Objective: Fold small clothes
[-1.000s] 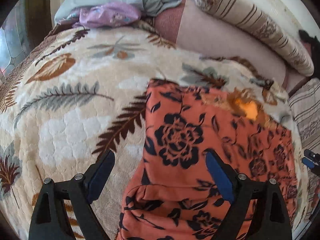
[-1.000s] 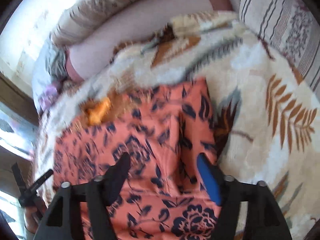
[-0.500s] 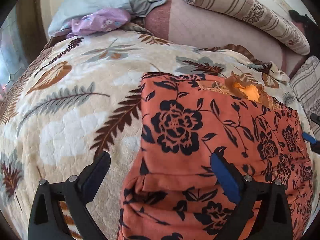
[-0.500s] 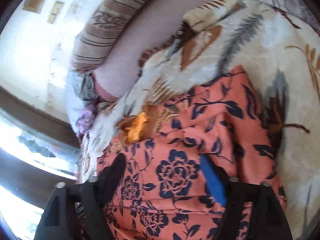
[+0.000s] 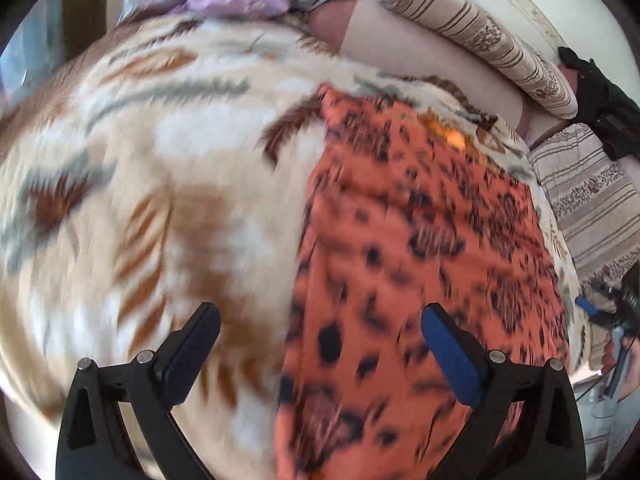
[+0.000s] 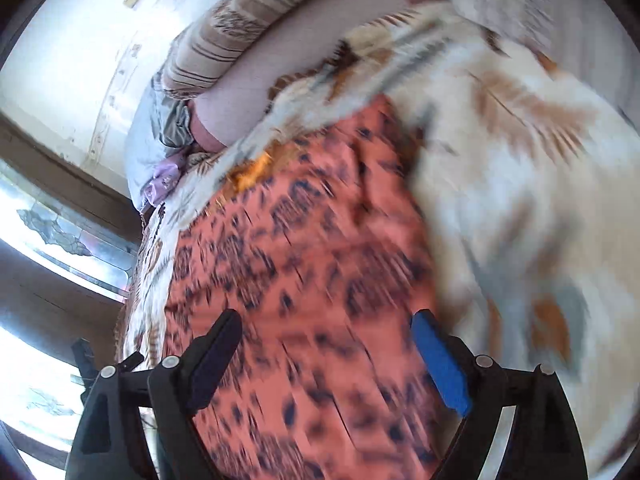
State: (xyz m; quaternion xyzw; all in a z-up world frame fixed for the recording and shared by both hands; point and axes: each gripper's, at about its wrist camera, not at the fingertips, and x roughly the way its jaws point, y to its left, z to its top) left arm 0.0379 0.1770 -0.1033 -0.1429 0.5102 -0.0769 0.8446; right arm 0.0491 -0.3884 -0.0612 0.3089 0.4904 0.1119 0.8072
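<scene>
The left gripper (image 5: 320, 340) gapes empty, low in frame, over the orange floral garment (image 5: 420, 240); the right gripper (image 6: 326, 344) likewise.

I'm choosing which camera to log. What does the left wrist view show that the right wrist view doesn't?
Only the left wrist view shows the other tool at its right edge and the striped cushion beside it. Only the right wrist view shows the window. Both, though blurred, show the orange floral garment spread on the leaf-print blanket, the long striped bolster, and an open tool.
</scene>
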